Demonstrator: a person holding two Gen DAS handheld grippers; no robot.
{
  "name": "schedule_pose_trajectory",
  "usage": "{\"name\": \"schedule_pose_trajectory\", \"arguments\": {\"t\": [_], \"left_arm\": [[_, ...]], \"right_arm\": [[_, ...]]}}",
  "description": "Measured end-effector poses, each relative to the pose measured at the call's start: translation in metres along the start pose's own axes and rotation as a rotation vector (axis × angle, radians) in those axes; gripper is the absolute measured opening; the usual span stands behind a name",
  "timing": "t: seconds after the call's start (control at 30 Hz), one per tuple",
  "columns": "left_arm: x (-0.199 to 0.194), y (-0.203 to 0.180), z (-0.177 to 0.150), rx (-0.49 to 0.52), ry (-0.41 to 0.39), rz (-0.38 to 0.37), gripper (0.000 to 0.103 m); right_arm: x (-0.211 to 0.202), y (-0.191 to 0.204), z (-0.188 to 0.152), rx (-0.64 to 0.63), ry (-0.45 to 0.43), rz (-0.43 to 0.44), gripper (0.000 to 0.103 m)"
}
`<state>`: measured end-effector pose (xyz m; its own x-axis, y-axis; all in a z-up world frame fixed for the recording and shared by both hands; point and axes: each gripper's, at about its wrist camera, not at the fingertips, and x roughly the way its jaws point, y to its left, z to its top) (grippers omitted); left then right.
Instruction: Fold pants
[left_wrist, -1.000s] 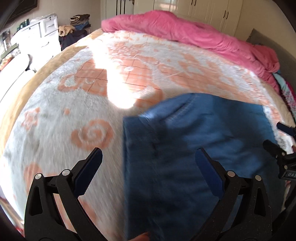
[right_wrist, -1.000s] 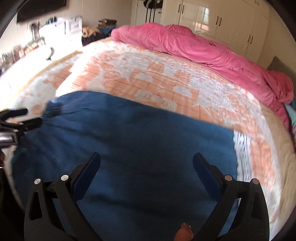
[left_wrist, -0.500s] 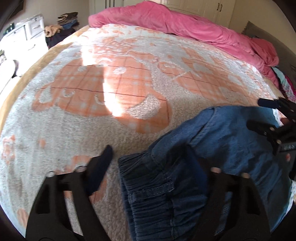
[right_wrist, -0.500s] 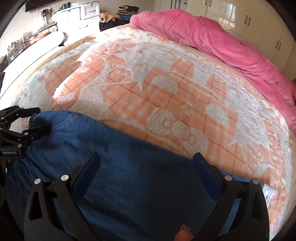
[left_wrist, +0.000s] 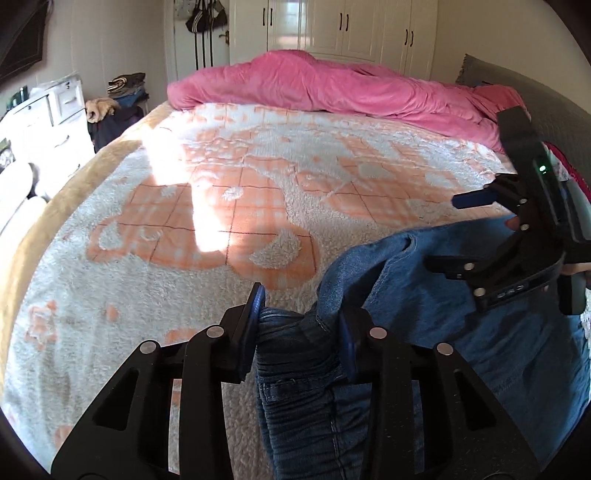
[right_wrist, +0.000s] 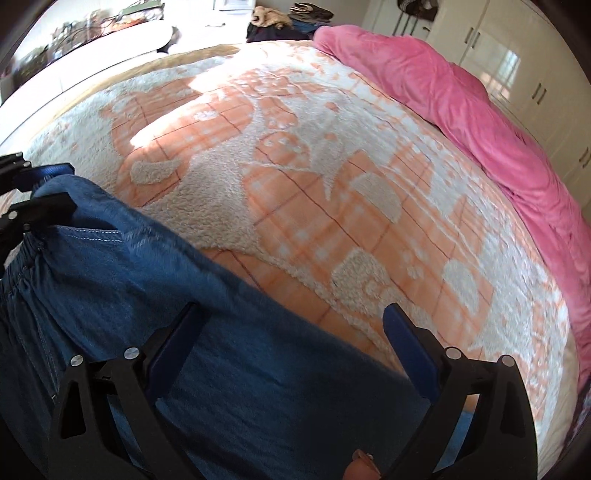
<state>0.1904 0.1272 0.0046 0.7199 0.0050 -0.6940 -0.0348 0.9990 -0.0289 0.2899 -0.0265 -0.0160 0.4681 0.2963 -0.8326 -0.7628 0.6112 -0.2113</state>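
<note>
Blue denim pants (left_wrist: 424, 369) lie on the near part of the bed. In the left wrist view my left gripper (left_wrist: 301, 336) has its jaws closing, and the gathered elastic waistband (left_wrist: 295, 354) is bunched between both pads. The right wrist view shows that gripper (right_wrist: 51, 186) at the far left edge, at the pants' corner. My right gripper (right_wrist: 291, 347) hovers over the pants (right_wrist: 240, 387) near their far edge; its jaws stand wide, just starting to close, with fabric below them but no pad touching it. From the left wrist view it (left_wrist: 456, 232) hangs at the right.
An orange-and-white fleece blanket (left_wrist: 221, 221) covers the bed. A pink duvet (left_wrist: 332, 88) is heaped along the far side. White drawers (left_wrist: 55, 110) and a pile of clothes (left_wrist: 118, 96) stand beyond the left edge, wardrobes (left_wrist: 351, 29) behind.
My left gripper's jaws have narrowed from wide apart onto the waistband, which now bunches up between them. My right gripper has shifted over the pants toward their far edge and rolled.
</note>
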Motion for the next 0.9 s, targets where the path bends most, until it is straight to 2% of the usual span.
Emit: {"name": "schedule_pose_trajectory", "arguments": {"t": [0.03, 0.07, 0.1, 0.13, 0.17, 0.2, 0.23, 0.33, 0.57, 0.67, 0.77, 0.9], "left_arm": [[-0.001, 0.0, 0.0, -0.004, -0.001, -0.007, 0.028], [-0.001, 0.0, 0.0, -0.005, -0.002, -0.01, 0.028], [-0.001, -0.001, -0.001, -0.003, -0.003, -0.009, 0.028], [-0.001, -0.001, -0.002, 0.001, -0.003, -0.01, 0.028], [-0.002, -0.002, -0.002, 0.005, -0.004, -0.007, 0.028], [-0.002, -0.002, -0.002, 0.008, -0.006, -0.002, 0.028], [-0.003, -0.002, -0.002, 0.009, -0.007, -0.001, 0.028], [-0.005, 0.002, -0.005, -0.012, -0.013, -0.009, 0.028], [-0.033, -0.008, -0.008, 0.006, -0.078, -0.034, 0.028], [-0.055, -0.017, -0.014, 0.022, -0.127, -0.041, 0.029], [-0.073, -0.027, -0.022, 0.06, -0.176, -0.016, 0.029], [-0.102, -0.035, -0.049, 0.071, -0.203, -0.02, 0.031]], "right_arm": [[0.001, 0.004, 0.001, -0.018, 0.0, 0.003, 0.073], [0.003, 0.007, 0.001, -0.03, 0.007, 0.017, 0.067], [0.004, 0.011, -0.001, -0.039, 0.01, 0.034, 0.056], [0.004, 0.015, -0.002, -0.051, 0.009, 0.049, 0.039], [0.002, 0.019, -0.003, -0.062, 0.001, 0.067, 0.031], [-0.001, 0.023, -0.005, -0.067, -0.013, 0.082, 0.018], [-0.004, 0.025, -0.007, -0.067, -0.025, 0.084, 0.013], [-0.02, 0.025, -0.017, -0.026, -0.078, 0.076, 0.008], [-0.082, 0.023, -0.048, 0.135, -0.223, 0.09, 0.008], [-0.114, 0.033, -0.067, 0.187, -0.285, 0.095, 0.008], [-0.143, 0.046, -0.091, 0.225, -0.357, 0.133, 0.008], [-0.168, 0.072, -0.121, 0.23, -0.394, 0.138, 0.008]]}}
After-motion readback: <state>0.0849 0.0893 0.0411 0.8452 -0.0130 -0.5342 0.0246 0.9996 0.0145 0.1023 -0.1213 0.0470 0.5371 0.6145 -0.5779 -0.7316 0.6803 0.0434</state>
